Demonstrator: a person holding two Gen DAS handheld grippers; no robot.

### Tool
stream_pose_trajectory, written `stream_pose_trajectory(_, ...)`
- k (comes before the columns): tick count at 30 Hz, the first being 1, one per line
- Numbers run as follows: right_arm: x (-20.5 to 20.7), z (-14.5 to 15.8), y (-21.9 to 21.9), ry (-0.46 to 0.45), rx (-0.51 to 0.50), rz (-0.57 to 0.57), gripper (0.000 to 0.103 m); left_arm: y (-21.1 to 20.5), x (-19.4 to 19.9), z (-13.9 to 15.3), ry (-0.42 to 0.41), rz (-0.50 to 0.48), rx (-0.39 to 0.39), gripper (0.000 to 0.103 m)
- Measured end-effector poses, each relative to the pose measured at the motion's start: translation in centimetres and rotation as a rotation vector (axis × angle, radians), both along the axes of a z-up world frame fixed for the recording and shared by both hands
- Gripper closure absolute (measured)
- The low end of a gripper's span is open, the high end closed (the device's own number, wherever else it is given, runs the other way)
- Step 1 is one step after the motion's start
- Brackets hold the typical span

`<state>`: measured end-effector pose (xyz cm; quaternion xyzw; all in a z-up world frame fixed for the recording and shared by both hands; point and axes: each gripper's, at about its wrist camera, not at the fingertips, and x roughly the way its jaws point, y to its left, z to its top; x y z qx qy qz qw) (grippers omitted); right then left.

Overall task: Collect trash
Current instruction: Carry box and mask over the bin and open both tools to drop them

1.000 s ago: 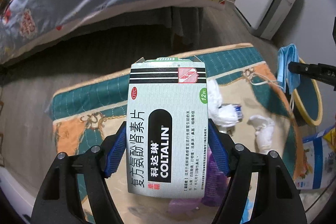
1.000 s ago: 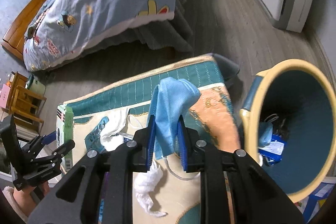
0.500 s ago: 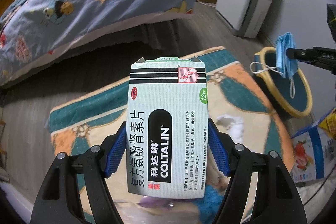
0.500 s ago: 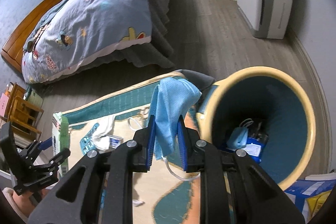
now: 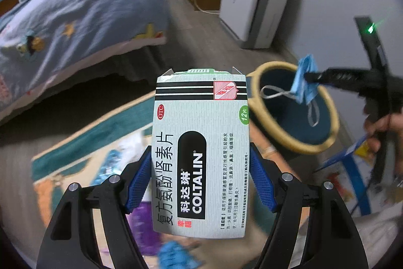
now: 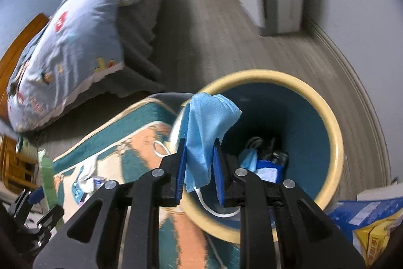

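My left gripper (image 5: 201, 183) is clamped on a pill box (image 5: 201, 153), its blue pads (image 5: 138, 183) pressing both long sides, the box standing upright above the rug (image 5: 83, 143). My right gripper (image 6: 200, 168) has its jaws shut on a blue mask (image 6: 206, 127), which I see hanging over the near rim of the bin (image 6: 335, 138); one white ear loop droops below the jaws. From the left wrist the mask (image 5: 304, 80) sits above the bin (image 5: 327, 115) mouth. Inside the bin lie another mask and what looks like a blue-and-white packet, though it is dim there. More litter (image 6: 88, 180) remains on the rug (image 6: 141, 140), blurred. A bed (image 5: 75, 17) stands beyond.
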<state>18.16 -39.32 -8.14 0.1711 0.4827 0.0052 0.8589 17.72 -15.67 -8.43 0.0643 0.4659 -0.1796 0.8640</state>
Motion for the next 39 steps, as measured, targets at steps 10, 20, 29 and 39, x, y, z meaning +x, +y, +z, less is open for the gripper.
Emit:
stream_pose_trajectory(10, -0.8, -2.4, -5.2, 0.056, 0.03, -0.13, 0.083, 0.7, 0.8, -1.1, 0.013, -0.097, -0.016, 0.03)
stream_pose_trajectory(20, -1.2, -4.7, -8.5, 0.116, 0.065, -0.249, 0.083, 0.6, 0.6, -1.5, 0.049, -0.191, 0.015, 0.03)
stream_pose_trajectory(29, -0.8, -5.0, -9.1, 0.106, 0.085, -0.299, 0.083, -3.7, 1.8, -2.3, 0.058, -0.23, 0.016, 0.03)
stream_pose_trajectory(39, -1.2, -4.2, -10.0, 0.052, 0.119, -0.367, 0.081, -5.7, 1.9, -0.3, -0.019, -0.236, -0.053, 0.016)
